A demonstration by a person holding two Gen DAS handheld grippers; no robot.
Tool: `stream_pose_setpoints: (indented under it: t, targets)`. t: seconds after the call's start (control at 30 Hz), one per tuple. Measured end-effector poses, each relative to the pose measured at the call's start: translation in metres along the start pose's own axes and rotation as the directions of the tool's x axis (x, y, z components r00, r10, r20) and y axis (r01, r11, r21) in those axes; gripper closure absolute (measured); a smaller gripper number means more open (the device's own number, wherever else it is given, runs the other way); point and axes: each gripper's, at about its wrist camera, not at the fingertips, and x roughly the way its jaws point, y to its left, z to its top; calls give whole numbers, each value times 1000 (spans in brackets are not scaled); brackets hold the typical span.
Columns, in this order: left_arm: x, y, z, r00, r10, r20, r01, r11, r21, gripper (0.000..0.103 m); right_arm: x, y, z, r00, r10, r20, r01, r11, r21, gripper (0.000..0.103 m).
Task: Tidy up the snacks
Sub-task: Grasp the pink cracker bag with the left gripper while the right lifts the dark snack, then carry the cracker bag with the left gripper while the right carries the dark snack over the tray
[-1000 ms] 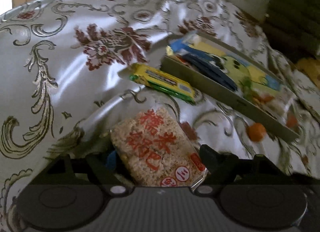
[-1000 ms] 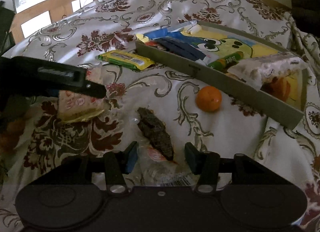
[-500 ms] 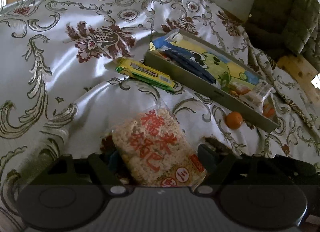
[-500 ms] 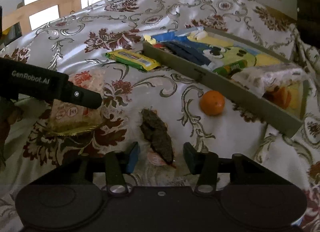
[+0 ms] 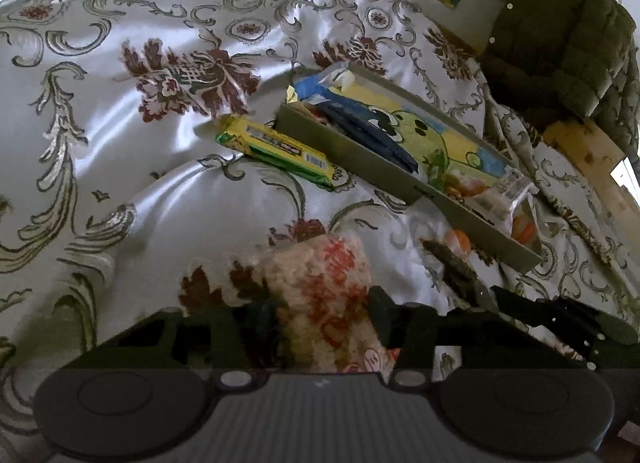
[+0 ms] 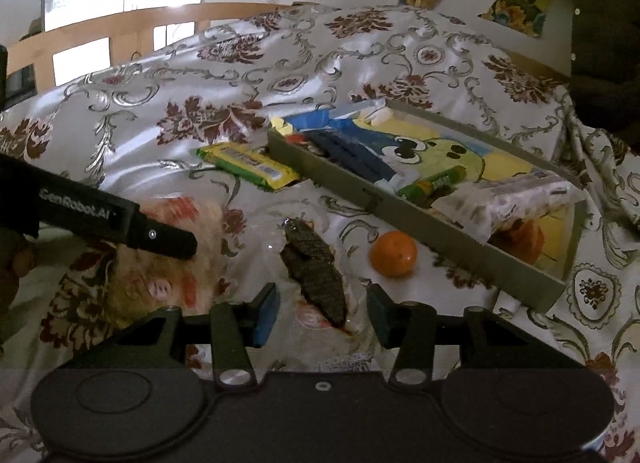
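The left gripper (image 5: 324, 315) has just closed its jaws onto the rice cracker pack (image 5: 324, 295) on the bedspread (image 5: 120, 143), short of the tray (image 5: 360, 151), while the right gripper (image 6: 322, 313) straddles the dark snack (image 6: 316, 267), apparently not pinching.

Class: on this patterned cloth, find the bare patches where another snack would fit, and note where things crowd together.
Bare cloth lies left of the yellow-green bar and behind the tray, out to the cloth's far edge. It is crowded near the camera, where the rice cracker pack, the dark snack in its clear wrapper and the orange lie in a row.
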Motion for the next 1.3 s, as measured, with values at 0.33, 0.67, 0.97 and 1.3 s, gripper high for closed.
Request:
stream_pose_setpoints:
  t: [0.33, 0.67, 0.97, 1.3]
  targets:
    - [-10, 0, -1, 991, -122, 49, 123, 992, -23, 67, 3, -5, -3, 1000, -15, -14, 15, 1000, 16, 53]
    - [11, -43, -12, 984, -178, -30, 181, 978, 108, 70, -2, -35, -11, 997, -74, -16, 75, 991, 110, 53]
    - [3, -57, -27, 956, -289, -51, 293, 946, 135, 74, -14, -53, -14, 993, -120, 11, 116, 980, 164, 53]
    - [4, -102, -49, 965, -243, -98, 260, 927, 269, 74, -39, -78, -16, 982, -172, 76, 149, 959, 243, 53]
